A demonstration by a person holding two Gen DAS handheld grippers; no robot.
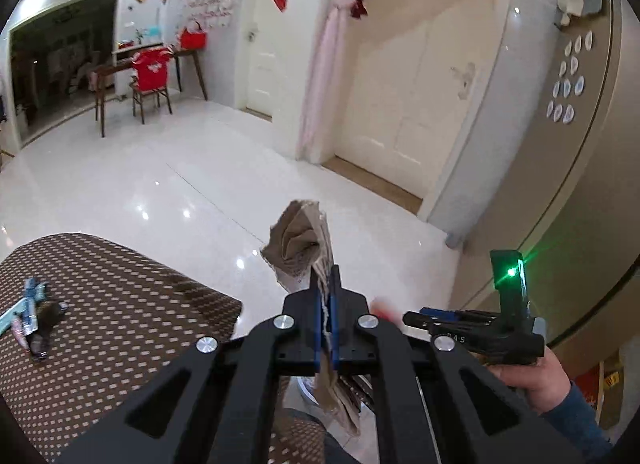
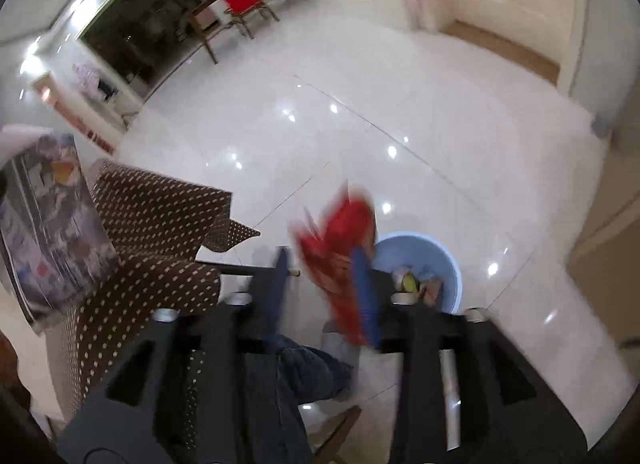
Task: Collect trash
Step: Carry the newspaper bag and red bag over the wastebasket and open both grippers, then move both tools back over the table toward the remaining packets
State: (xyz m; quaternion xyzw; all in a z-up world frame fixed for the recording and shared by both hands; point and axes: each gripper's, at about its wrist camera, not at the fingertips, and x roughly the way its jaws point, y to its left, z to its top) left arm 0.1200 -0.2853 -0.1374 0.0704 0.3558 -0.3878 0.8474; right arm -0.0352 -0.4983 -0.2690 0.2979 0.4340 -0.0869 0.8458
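In the left wrist view my left gripper is shut on a crumpled brown paper, held in the air beyond the table's edge. My right gripper shows at the right, side-on. In the right wrist view my right gripper has its jaws apart, with a blurred red wrapper against the right finger, above and left of a light blue bin that holds some trash. More wrappers lie on the dotted tablecloth.
The table with the brown dotted cloth is at the left, a printed poster hanging by it. White tiled floor spreads ahead. A door, a pink curtain and a beige cabinet stand to the right. My leg is below.
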